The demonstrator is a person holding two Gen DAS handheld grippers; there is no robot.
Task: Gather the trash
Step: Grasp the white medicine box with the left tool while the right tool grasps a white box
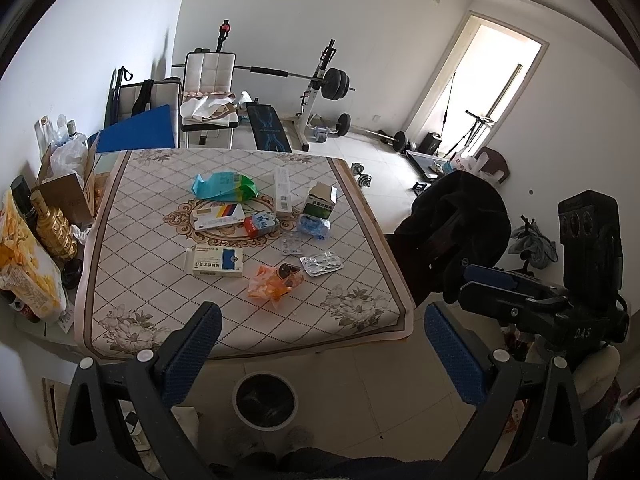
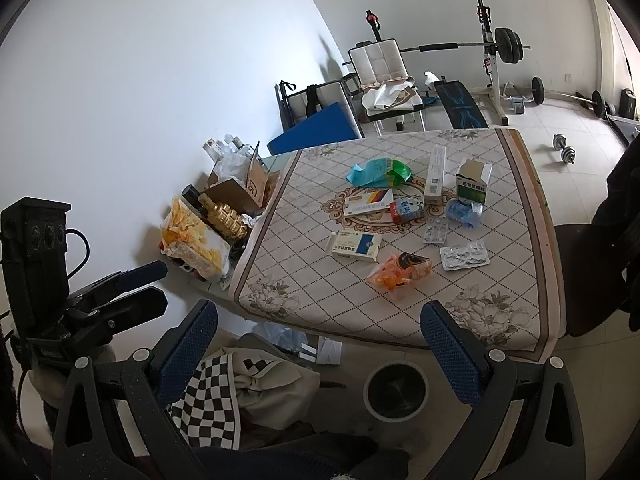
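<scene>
Trash litters the table (image 1: 120, 280); nearest the edge lies an orange wrapper (image 2: 396, 272), at twelve o'clock from the right gripper (image 2: 320, 344), its length running nine-to-three. Left gripper (image 1: 320, 348) and right both gape empty above the bin (image 2: 396, 390).

Black hand-held gripper (image 1: 322, 322), blue pads (image 1: 454, 354)
</scene>
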